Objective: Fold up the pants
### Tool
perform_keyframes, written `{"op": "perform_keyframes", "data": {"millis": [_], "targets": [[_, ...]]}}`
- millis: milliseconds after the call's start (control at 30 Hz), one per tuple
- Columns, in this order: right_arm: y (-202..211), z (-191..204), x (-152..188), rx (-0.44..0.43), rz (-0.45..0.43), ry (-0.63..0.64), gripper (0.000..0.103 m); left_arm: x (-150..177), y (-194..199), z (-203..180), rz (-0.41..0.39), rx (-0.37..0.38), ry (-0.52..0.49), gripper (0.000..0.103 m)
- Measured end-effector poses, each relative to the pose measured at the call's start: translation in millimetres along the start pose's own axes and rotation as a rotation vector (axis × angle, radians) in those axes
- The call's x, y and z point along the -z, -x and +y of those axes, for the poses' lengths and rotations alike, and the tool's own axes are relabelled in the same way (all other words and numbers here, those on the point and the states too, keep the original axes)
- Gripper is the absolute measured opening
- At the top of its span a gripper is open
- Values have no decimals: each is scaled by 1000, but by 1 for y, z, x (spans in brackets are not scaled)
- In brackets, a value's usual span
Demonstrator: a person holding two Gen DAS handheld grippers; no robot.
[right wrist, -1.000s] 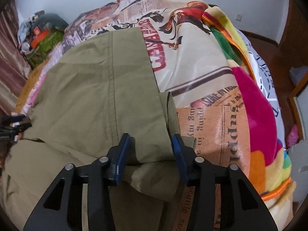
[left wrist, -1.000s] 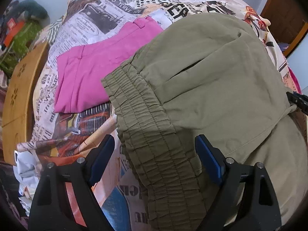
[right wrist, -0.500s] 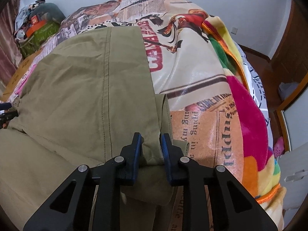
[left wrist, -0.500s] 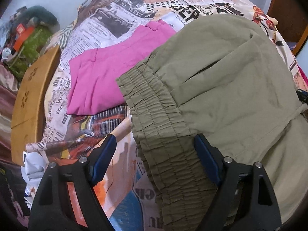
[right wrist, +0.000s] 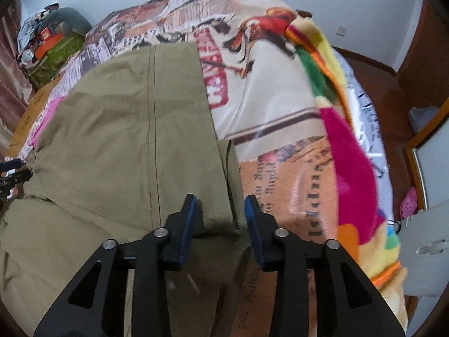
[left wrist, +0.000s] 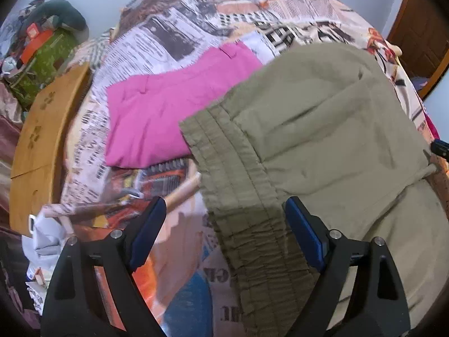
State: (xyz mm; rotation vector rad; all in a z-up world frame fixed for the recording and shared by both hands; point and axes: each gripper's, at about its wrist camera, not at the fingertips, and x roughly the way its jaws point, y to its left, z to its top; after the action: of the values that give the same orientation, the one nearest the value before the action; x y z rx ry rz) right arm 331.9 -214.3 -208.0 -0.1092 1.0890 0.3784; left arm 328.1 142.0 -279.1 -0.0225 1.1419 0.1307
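Lying across the bed [right wrist: 280, 106], the olive pants [right wrist: 126, 129] cover most of its near side, folded over so the legs rest on the body of the garment. Their elastic waistband [left wrist: 247, 224] runs toward the bed's left edge, partly overlapping a folded pink garment [left wrist: 168, 118] that sits beyond it. At the right, the hem end lies short of the bed's bright blanket [right wrist: 350, 168] edge. The right gripper [right wrist: 220, 219], which had pinched that hem corner half a second ago, is now opening; cloth sits between the pads but looks released. The left gripper [left wrist: 224, 224] remains wide, straddling the waistband without pressing it. This suggests the fold has just been laid down and let go, with another fold or smoothing probably next.
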Motion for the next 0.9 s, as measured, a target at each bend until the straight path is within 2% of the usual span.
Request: {"op": "perform_keyframes", "data": {"millis": [333,533,700,900], "targets": [[49,18,-45,-37,-194,-4,59,-37,34,27,-131,-13,73,89],[49,33,-78,-51,-257,18,60,-62,33,46,-162,-33,127,91],[29,39,-101,-54,-259,23,60,-75,9,58,-121,-18,174,91],[-11,33,-119,-55,-191,13,60,-80,-39,59,-25,43,215,91]]}}
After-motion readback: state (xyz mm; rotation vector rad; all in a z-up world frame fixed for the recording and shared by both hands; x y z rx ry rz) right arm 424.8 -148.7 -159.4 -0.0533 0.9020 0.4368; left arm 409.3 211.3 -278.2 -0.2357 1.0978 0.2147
